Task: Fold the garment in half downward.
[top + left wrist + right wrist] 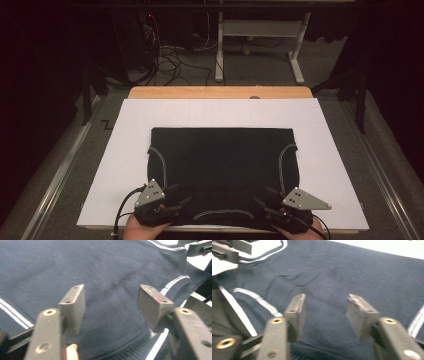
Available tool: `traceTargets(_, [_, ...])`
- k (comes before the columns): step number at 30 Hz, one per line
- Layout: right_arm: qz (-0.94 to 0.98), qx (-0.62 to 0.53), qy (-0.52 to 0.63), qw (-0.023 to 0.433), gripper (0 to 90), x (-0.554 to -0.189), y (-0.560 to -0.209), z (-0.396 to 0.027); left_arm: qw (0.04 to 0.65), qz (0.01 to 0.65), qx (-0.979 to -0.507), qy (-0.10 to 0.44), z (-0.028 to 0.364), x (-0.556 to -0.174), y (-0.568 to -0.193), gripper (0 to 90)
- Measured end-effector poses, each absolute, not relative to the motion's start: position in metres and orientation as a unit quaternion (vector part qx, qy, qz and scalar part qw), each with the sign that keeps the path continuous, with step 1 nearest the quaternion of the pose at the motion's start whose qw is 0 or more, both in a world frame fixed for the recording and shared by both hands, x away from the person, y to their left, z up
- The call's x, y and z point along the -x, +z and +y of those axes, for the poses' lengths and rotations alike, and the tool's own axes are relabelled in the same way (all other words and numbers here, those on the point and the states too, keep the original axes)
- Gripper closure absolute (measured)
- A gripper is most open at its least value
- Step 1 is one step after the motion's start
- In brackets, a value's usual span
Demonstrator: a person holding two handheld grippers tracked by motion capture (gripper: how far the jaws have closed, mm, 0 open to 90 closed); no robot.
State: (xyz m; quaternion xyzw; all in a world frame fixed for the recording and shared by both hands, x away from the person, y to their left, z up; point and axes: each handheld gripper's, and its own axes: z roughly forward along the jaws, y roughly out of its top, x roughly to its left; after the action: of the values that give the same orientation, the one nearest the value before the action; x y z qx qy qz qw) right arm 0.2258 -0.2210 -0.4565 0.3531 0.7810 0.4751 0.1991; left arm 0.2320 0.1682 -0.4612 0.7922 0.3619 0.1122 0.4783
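A: Jaws first. Your left gripper [111, 306] stands released, its pads apart with dark knit showing in the gap and nothing pinched. Your right gripper [325, 312] is the same: pads parted, cloth lying flat beneath and between them, not clamped.

B: Where do they sit on the table?

A: In the high view your left gripper [172, 196] is at the near left corner of the sweater [222, 165], your right gripper [267, 197] at the near right corner. Both point away from you, over the garment's near edge, each with its grey plate on top and its cable trailing back past your hands.

B: And the sweater itself?

A: It lies flat on the white sheet [125, 150], roughly centred, folded into a wide block with a straight far edge. You can see pale stripes curving down both sides and a short pale arc at the near middle, between your grippers. In your left gripper view the stripes [172, 283] run off to the right, near your other gripper.

B: Beyond that?

A: White sheet shows on all sides of the sweater. It covers the wooden table [220, 92], whose far edge peeks out. Behind it you have dark floor with a tangle of cables [165, 57] and a desk frame [260, 35].
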Motion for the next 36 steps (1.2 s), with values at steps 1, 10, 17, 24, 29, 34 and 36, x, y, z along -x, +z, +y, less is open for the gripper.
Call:
traceTargets(1, [0.777, -0.359, 0.473, 0.206, 41.3, -0.228, -0.458, -0.223, 0.478, 0.362, -0.792, 0.113, 0.17, -0.233, -0.462, 31.9])
traceTargets(10, [0.749, -0.406, 0.471, 0.228, 15.5, -0.244, -0.461, -0.238, 0.487, 0.376, -0.775, 0.145, 0.199, -0.249, -0.457, 16.7])
traceTargets(17, [0.74, -0.42, 0.468, 0.24, 6.6, -0.251, -0.462, -0.247, 0.467, 0.412, -0.763, 0.174, 0.226, -0.262, -0.458, 8.6])
traceTargets(24, [0.726, -0.436, 0.467, 0.252, 0.3, -0.261, -0.461, -0.253, 0.465, 0.432, -0.75, 0.185, 0.242, -0.268, -0.458, 0.0])
traceTargets(29, [0.718, -0.438, 0.475, 0.258, 0.2, -0.265, -0.457, -0.256, 0.463, 0.429, -0.75, 0.198, 0.252, -0.269, -0.458, 0.0])
traceTargets(34, [0.72, -0.429, 0.481, 0.258, 0.3, -0.264, -0.455, -0.246, 0.474, 0.438, -0.741, 0.187, 0.265, -0.274, -0.457, 0.0])
traceTargets(36, [0.721, -0.422, 0.488, 0.255, 0.3, -0.264, -0.452, -0.238, 0.477, 0.442, -0.737, 0.186, 0.27, -0.275, -0.457, 0.0])
